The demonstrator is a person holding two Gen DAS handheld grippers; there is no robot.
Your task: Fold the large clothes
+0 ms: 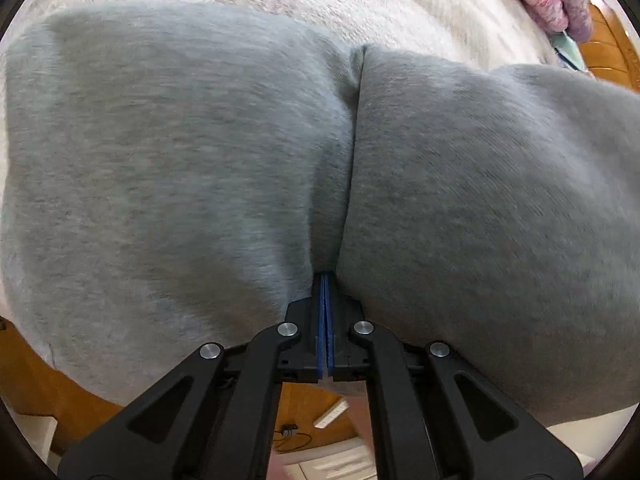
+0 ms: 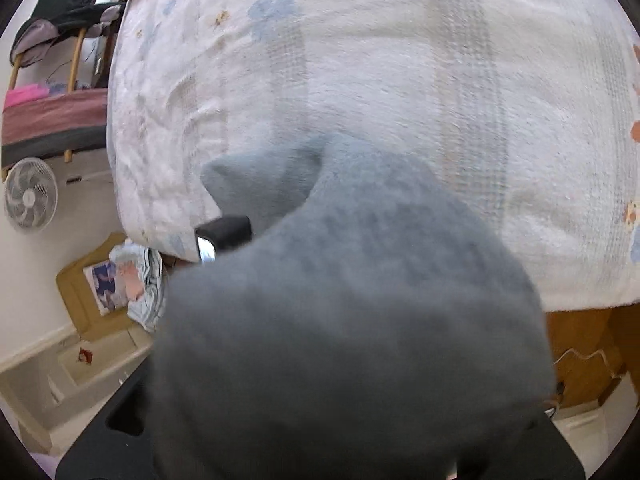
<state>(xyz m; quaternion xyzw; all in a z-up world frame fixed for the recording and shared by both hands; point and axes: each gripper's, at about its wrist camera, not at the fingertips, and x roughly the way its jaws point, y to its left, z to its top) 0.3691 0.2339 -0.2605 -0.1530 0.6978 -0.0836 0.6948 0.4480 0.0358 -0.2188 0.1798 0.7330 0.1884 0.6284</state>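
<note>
Left tool [image 1: 326, 280] pinching grey garment [image 1: 180, 152]; right tool's grip hidden under fabric, bedspread [image 2: 400, 80] beyond

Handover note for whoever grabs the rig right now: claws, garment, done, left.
Left claw: shut on a pinch of the grey garment, fabric bunched either side of the pads.
Right claw: buried under the same garment; whether it grips cannot be told.
Garment: lifted at the near edge of the bed, over the white blanket.
Done: picked up, no fold visible.
Left: spread it flat, fold, smooth.
</note>
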